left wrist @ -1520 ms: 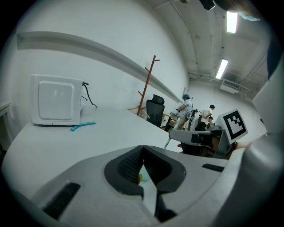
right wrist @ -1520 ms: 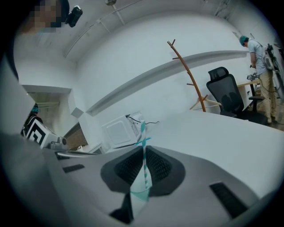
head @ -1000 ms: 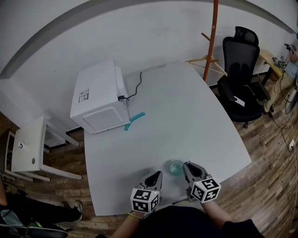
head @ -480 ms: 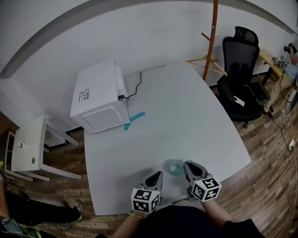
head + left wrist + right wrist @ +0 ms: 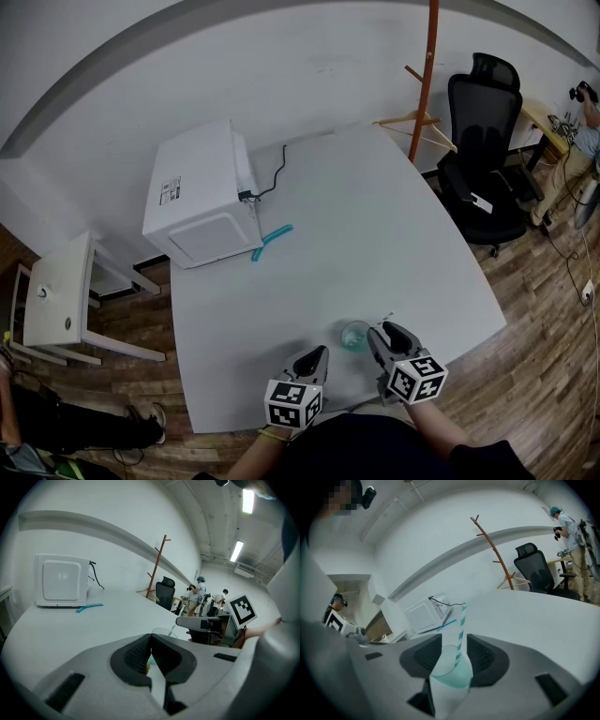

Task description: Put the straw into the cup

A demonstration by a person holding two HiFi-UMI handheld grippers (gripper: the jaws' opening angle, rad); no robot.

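Note:
A clear cup stands near the front edge of the white table. A teal-and-white striped straw stands in the cup, leaning on its rim. My right gripper has its jaws opening, one on each side of the cup and straw, with the pads clear of the straw. In the head view the right gripper is just right of the cup. My left gripper is left of the cup, shut and empty. In the left gripper view the cup shows just beyond its tips.
A white box-shaped appliance with a black cable sits at the table's far left, with loose teal straws beside it. A wooden coat stand and a black office chair stand beyond the table's right side. People stand in the background.
The right gripper's jaws have spread apart from shut, letting go of the straw, which now stands in the cup. Both hands stayed in place.

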